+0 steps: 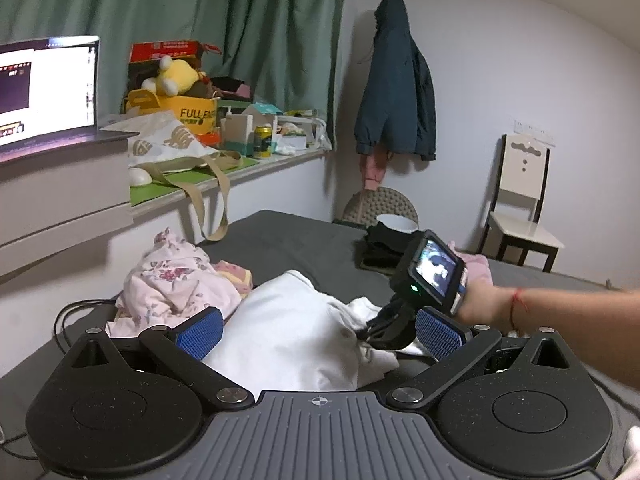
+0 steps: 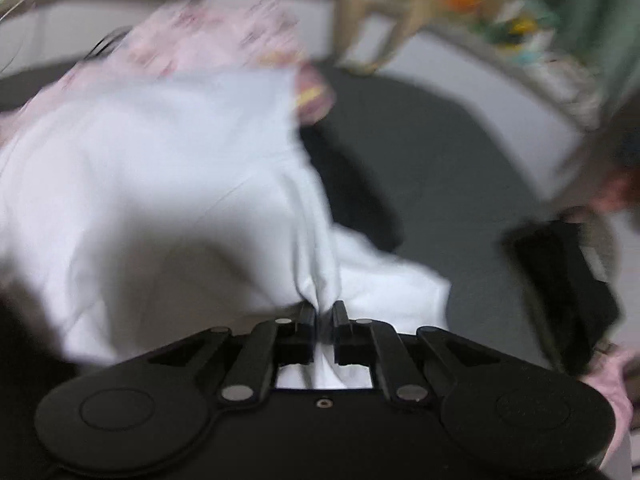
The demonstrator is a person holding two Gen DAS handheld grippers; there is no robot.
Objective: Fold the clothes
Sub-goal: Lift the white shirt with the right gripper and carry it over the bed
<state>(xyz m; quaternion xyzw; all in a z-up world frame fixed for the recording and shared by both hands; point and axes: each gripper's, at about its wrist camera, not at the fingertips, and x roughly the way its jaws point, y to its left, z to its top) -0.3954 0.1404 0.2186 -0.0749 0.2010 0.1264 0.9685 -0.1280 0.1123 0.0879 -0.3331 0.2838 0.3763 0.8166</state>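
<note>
On the ledge beside the bed, a yellow cardboard box [image 1: 188, 110] holds a yellow plush toy [image 1: 176, 76]. Our left gripper [image 1: 320, 334] is spread wide, empty. A crumpled pink floral garment [image 1: 172, 280] lies near the dark grey bed's [image 1: 288, 240] left edge. Our right gripper [image 2: 322, 314] pinches the rumpled white cotton shirt [image 1: 296, 340], mid-bed beside it.

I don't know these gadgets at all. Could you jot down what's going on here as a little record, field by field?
place: a bed with a dark grey sheet
main item: white garment, bunched up on the bed
right gripper: shut on a fold of the white garment
left gripper: open, blue pads apart, holding nothing
nearby: pink floral garment behind the white one; dark folded clothes farther back
right view: blurred
stage: folding not yet visible
</note>
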